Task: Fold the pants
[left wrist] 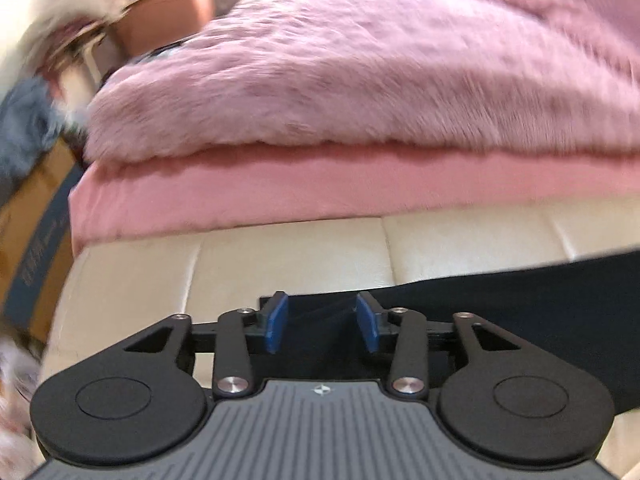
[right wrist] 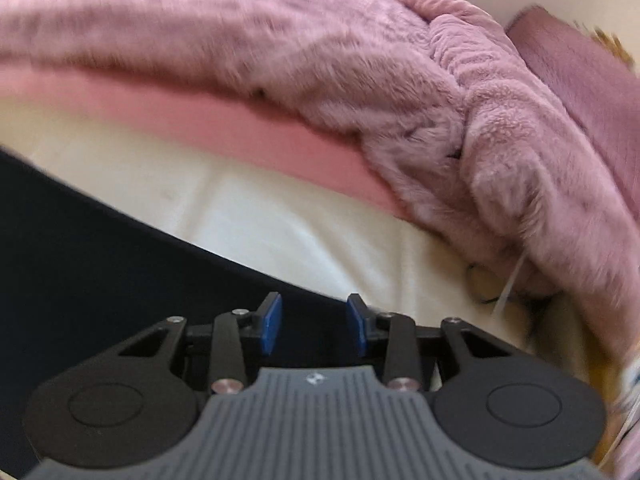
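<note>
Dark navy pants [left wrist: 520, 304] lie flat on a cream quilted surface [left wrist: 288, 256]. In the left wrist view they run from the gripper toward the right edge. My left gripper [left wrist: 322, 326] is open, its blue pads [left wrist: 278, 322] apart over the pants' edge with cloth between them. In the right wrist view the pants [right wrist: 100, 264] fill the left and lower part. My right gripper [right wrist: 314, 326] is open, its blue pads [right wrist: 271, 324] apart over the pants' far edge. Neither gripper is closed on the cloth.
A fluffy pink-mauve blanket [left wrist: 360, 68] on a pink sheet [left wrist: 240, 196] lies behind the pants; it also shows in the right wrist view [right wrist: 400, 92]. A cardboard box [left wrist: 36, 232] and a pot [left wrist: 168, 12] stand at the far left.
</note>
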`<control>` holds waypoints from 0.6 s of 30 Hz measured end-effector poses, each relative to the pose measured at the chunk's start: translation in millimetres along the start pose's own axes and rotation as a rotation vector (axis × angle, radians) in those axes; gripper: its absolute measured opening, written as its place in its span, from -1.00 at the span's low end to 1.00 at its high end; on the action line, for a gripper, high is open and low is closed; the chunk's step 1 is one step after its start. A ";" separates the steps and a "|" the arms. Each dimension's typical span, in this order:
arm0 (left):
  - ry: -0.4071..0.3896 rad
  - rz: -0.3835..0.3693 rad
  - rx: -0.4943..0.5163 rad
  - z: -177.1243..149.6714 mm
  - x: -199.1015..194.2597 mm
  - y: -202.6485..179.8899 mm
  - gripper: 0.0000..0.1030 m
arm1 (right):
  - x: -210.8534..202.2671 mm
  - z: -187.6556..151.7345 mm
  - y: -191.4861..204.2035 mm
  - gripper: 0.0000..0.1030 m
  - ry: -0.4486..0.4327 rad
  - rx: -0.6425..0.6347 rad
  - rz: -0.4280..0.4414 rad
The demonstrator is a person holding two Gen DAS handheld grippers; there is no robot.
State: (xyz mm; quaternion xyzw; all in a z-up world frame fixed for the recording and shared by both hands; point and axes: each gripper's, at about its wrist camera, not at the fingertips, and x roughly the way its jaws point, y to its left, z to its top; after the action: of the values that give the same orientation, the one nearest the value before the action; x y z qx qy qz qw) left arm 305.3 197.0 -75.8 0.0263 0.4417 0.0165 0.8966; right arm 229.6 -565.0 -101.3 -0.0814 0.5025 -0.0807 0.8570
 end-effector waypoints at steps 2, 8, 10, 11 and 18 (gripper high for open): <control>-0.005 -0.036 -0.102 -4.7 -9.7 19.1 0.03 | -13.9 -4.5 22.7 -0.39 -0.032 0.112 0.067; 0.007 -0.097 -0.359 -48.2 0.4 54.6 0.18 | -36.3 -24.8 113.6 -0.37 -0.119 0.313 0.211; 0.004 -0.118 -0.410 -57.1 10.2 58.6 0.18 | -38.5 -27.3 142.6 -0.36 -0.145 0.350 0.231; 0.001 -0.123 -0.417 -59.6 14.1 57.9 0.18 | -38.1 -28.0 156.2 -0.36 -0.147 0.386 0.259; -0.062 -0.115 -0.392 -70.2 23.4 53.2 -0.89 | -42.9 -22.0 224.3 -0.34 -0.133 0.385 0.312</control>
State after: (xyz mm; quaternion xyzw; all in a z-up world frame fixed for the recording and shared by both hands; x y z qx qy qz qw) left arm 263.6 253.7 -133.7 -0.1735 0.4031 0.0500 0.8971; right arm 202.4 -338.5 -125.1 0.1566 0.4268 -0.0362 0.8900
